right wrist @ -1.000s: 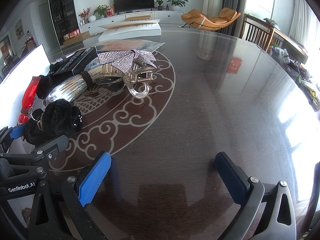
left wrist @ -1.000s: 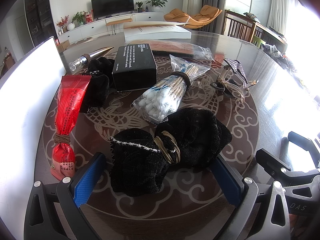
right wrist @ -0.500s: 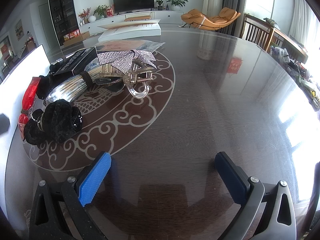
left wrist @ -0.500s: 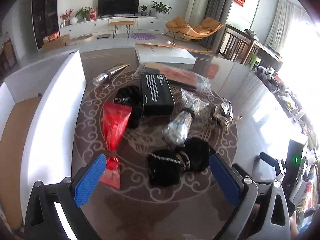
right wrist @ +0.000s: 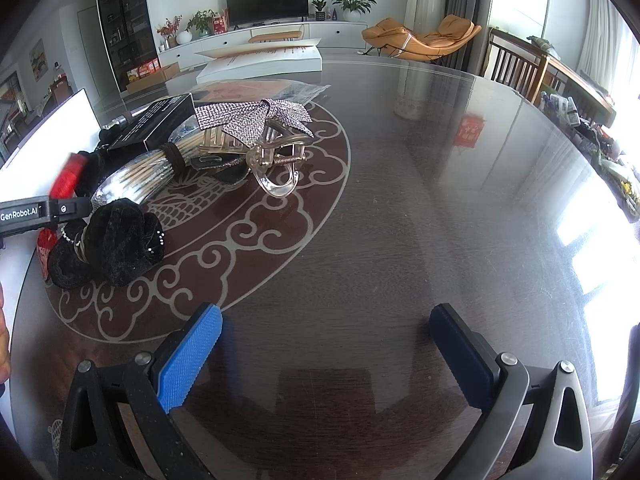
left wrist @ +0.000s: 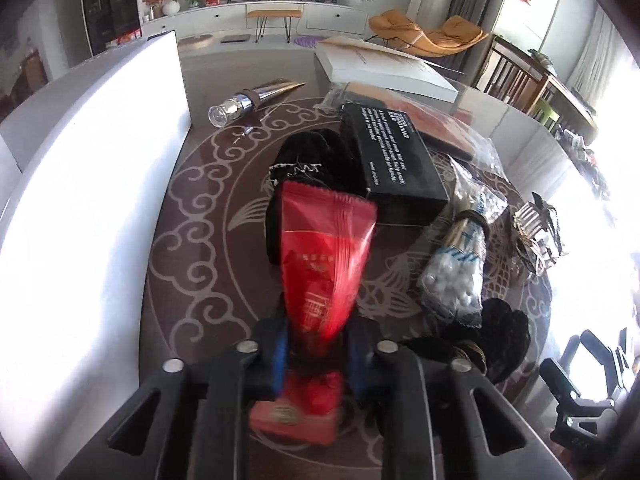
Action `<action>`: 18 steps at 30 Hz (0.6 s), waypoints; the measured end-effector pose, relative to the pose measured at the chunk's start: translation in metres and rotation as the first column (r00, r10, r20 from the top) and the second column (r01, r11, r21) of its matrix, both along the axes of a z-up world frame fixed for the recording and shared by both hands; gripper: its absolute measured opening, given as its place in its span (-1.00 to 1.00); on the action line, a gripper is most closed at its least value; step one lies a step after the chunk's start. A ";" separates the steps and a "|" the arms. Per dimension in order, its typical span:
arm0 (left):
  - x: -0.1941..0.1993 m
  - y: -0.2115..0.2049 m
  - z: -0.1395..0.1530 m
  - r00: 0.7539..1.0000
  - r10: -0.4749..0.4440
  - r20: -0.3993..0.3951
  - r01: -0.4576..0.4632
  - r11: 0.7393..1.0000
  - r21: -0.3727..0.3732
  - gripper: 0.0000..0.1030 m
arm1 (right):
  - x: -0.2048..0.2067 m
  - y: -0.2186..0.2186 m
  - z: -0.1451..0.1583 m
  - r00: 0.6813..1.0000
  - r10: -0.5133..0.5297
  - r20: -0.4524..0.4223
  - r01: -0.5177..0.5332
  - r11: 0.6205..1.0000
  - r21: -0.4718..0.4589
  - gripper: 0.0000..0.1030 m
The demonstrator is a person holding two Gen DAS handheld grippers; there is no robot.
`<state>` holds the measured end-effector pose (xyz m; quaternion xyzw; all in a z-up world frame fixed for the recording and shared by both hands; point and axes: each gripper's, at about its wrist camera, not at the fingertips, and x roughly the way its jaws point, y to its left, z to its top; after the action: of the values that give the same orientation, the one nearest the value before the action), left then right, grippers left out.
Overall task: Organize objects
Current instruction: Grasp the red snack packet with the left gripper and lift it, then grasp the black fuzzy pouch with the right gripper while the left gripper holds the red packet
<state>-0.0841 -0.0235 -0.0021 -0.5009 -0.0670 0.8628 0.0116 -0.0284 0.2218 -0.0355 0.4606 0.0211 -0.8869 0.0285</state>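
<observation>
**Left gripper pinching red snack packet; right gripper idle**

Left gripper (left wrist: 316,354): fingers (left wrist: 278,354) pressed in on the tied waist of the red foil packet (left wrist: 326,264). Packet raised off the table (left wrist: 200,248); wide crimped end pointing forward, over the black velvet pouch (left wrist: 308,164); short bulged end hanging below the pads. Motion blur on the packet, so exact height not readable.

Right gripper (right wrist: 320,344): fingers (right wrist: 190,350) spread wide, nothing between them, low over bare tabletop, well apart from the clutter.

Handling judgement:
- Light, soft, crinkly foil; likely slippery and easily crushed.
- Best hold at the banded waist, where the wrapper is gathered and stiffest.
- Moderate pressure only; contents possibly brittle.

Surroundings, outward from the packet:
- Black box (left wrist: 394,156) with white print, just beyond the pouch.
- Bagged cotton swabs (left wrist: 456,264) to the right.
- Black velvet bow (right wrist: 108,244) near the left gripper body.
- Clear hair claw (right wrist: 276,168) and rhinestone bow (right wrist: 256,118) further right.
- Silver tube (left wrist: 256,96) near the white panel (left wrist: 92,184).
</observation>
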 end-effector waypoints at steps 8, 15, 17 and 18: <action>0.085 0.014 -0.005 0.999 -0.045 0.003 0.045 0.999 -0.011 -0.62 | 0.003 0.002 0.004 0.999 0.041 -0.011 -0.042 0.997 -0.060 1.00; 0.113 0.021 -0.006 0.996 -0.083 -0.031 0.081 0.995 -0.054 -0.62 | -0.020 -0.052 0.057 0.953 0.304 0.000 -0.298 0.934 -0.196 0.85; 0.116 0.019 -0.005 0.996 -0.084 -0.030 0.082 0.995 -0.050 -0.62 | -0.035 -0.088 0.064 0.918 0.396 0.020 -0.387 0.904 -0.182 0.62; 0.117 0.018 -0.004 0.996 -0.084 -0.029 0.083 0.996 -0.044 -0.62 | -0.040 -0.104 0.063 0.902 0.432 0.032 -0.421 0.892 -0.168 0.38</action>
<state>0.0325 -0.0058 -0.0066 -0.4900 -0.0272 0.8705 0.0379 -0.0684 0.1177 0.0270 0.4710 0.0508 -0.8417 0.2591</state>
